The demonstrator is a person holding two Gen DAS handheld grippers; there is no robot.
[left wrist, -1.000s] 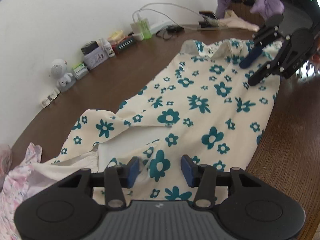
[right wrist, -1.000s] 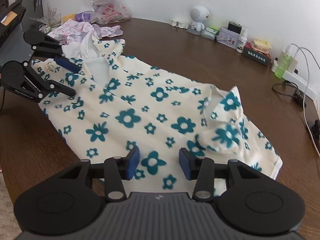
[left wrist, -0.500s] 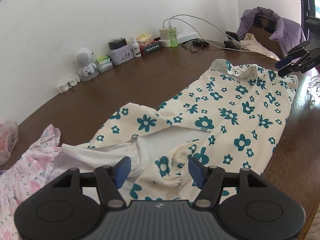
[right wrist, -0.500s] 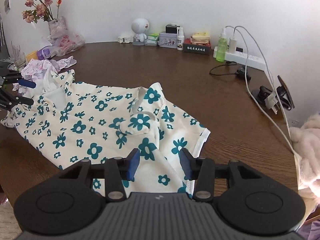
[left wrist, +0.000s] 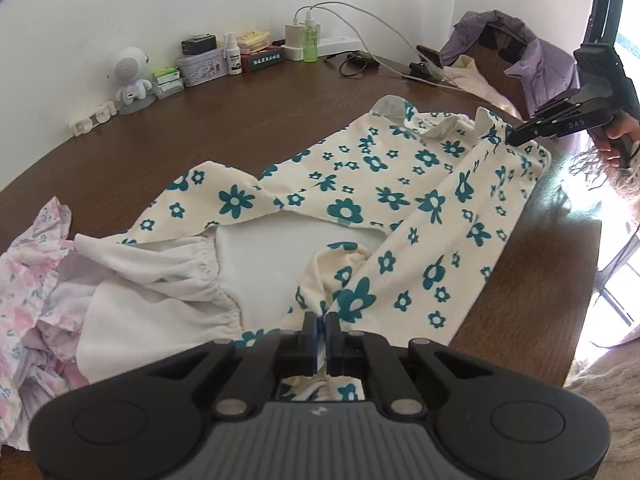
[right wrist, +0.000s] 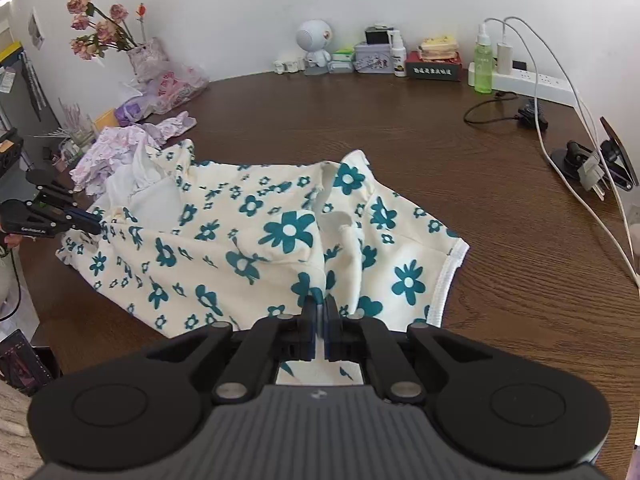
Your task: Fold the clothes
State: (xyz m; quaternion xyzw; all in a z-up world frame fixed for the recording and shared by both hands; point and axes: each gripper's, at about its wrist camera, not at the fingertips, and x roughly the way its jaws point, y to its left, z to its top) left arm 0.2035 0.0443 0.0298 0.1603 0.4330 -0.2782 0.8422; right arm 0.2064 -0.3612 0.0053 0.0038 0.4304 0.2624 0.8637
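Both the left gripper (left wrist: 322, 326) and right gripper (right wrist: 320, 318) have closed on the floral garment (left wrist: 400, 200).

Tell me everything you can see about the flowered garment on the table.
The flowered garment is cream, soft-looking knit printed with teal flowers, white inside, with a gathered elastic edge and a stitched hem. It lies spread and rumpled on the brown wooden table, one end against a pink floral cloth. The left gripper is shut on the elastic end, and the right gripper is shut on the opposite end, lifting a ridge of fabric between them.
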